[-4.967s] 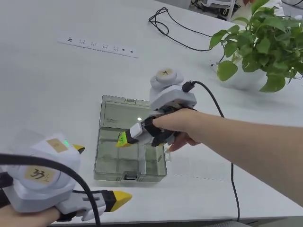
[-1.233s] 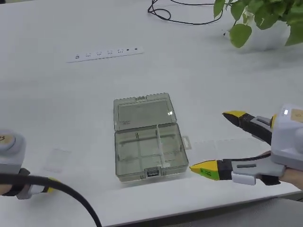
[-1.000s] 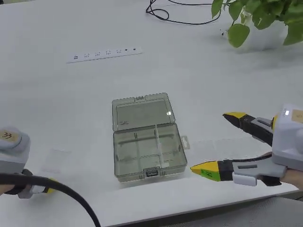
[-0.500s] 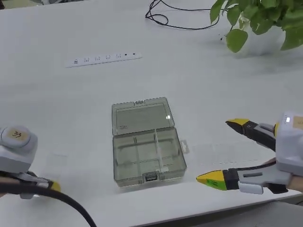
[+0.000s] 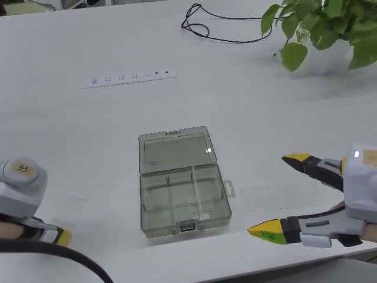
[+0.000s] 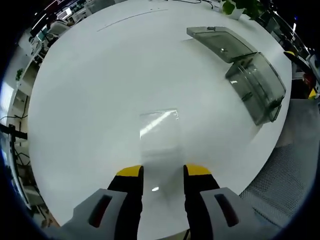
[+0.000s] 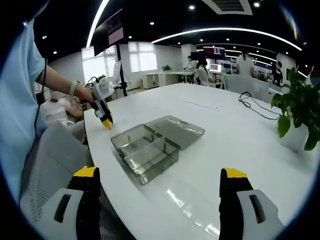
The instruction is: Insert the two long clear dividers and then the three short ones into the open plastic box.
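Note:
The open smoky plastic box (image 5: 182,197) lies mid-table with its lid (image 5: 175,148) flat behind it; clear dividers stand inside. My right gripper (image 5: 278,194) hovers wide open to its right, over a long clear divider (image 5: 277,196) lying flat. A small clear piece (image 5: 228,188) rests against the box's right side. In the right gripper view the box (image 7: 145,145) sits ahead of the right gripper (image 7: 159,173). At the lower left is my left gripper (image 5: 59,236). The left gripper (image 6: 164,171) stands slightly open just short of a short clear divider (image 6: 159,131) flat on the table.
A white power strip (image 5: 126,78) lies at the back, a black cable (image 5: 206,29) beyond it, and a potted plant (image 5: 330,29) at the back right. The table's front edge (image 5: 194,274) runs close under both grippers.
Five seconds ago the right gripper was over the box with jaws nearly together; it now hangs wide open to the box's right. The left gripper has moved out to the left.

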{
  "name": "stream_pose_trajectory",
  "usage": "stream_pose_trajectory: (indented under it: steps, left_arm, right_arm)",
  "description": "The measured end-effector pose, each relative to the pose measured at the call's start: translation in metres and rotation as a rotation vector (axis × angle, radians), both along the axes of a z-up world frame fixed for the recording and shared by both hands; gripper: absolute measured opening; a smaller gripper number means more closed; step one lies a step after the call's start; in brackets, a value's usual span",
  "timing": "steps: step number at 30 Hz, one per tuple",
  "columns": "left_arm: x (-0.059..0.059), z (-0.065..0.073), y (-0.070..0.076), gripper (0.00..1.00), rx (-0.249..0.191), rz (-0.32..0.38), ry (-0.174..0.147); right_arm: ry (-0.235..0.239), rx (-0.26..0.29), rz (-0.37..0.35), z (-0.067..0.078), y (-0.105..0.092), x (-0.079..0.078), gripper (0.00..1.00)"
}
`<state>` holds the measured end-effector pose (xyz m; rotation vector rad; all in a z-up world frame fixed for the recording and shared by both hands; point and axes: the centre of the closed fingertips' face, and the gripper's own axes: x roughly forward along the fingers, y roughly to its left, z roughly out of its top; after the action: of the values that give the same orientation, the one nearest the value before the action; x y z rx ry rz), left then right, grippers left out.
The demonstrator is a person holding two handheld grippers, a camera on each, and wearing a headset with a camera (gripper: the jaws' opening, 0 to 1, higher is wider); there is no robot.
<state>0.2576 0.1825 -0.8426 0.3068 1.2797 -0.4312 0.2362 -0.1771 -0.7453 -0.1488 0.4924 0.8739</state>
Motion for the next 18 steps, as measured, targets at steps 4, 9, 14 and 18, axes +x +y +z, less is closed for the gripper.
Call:
stream_pose_trajectory:
  steps: [4, 9, 14, 18]
  left_arm:
    - [-0.0018, -0.0015, 0.0006, 0.30, 0.005, -0.004, 0.005]
    - [-0.0014, -0.0021, 0.0010, 0.30, 0.001, -0.001, 0.001]
    - [-0.0004, -0.0011, -0.0028, 0.30, -0.064, 0.061, -0.008]
    - [0.0014, 0.0021, -0.0014, 0.30, -0.092, 0.084, -0.026]
  right_arm:
    - [0.002, -0.002, 0.005, -0.0008, 0.0016, -0.0001, 1.00]
    - [0.007, -0.001, 0.008, -0.0019, 0.0023, -0.0005, 0.99]
    - [0.018, -0.005, 0.010, -0.0048, 0.0018, -0.0021, 0.99]
    - [0.026, -0.001, 0.006, -0.0068, 0.0017, -0.0028, 0.99]
